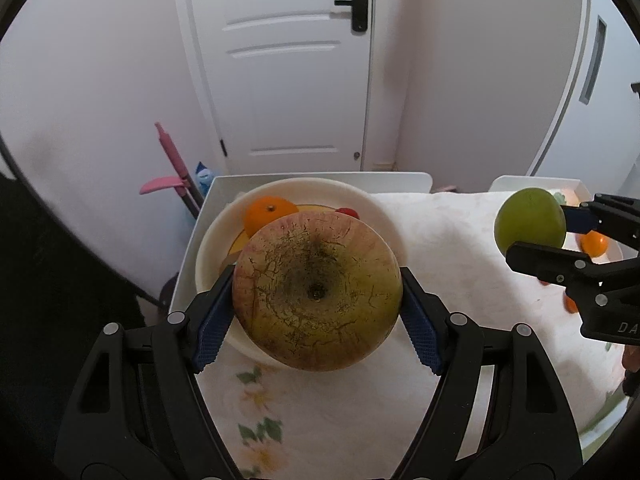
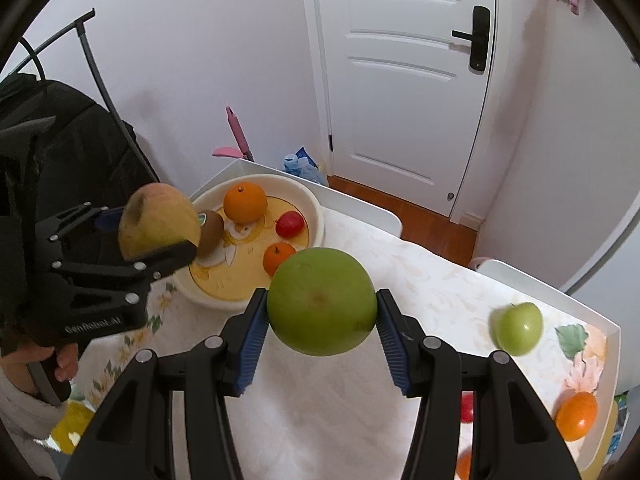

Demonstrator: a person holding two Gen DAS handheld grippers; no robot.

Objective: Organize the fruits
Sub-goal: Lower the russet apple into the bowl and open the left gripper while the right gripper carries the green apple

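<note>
While left gripper (image 1: 316, 312) jaws pinch russet apple (image 1: 317, 292) over bowl (image 1: 376, 208), right gripper (image 2: 322, 344) jaws pinch green fruit (image 2: 322, 300).

White lettering reading "GenRobot.AI" runs along the black body of the left tongs (image 2: 168, 240), low on the housing just above the hand that holds them, as seen from the right wrist view. In the left wrist view, the black body of the right tongs (image 1: 560, 232) carries pale letters "DA" at the picture's edge, where the rest of the word is cut off. A kiwi (image 2: 210, 228) lying just beyond the left tongs bears a small green sticker, too small to read. No other text, number or sign is legible.
</note>
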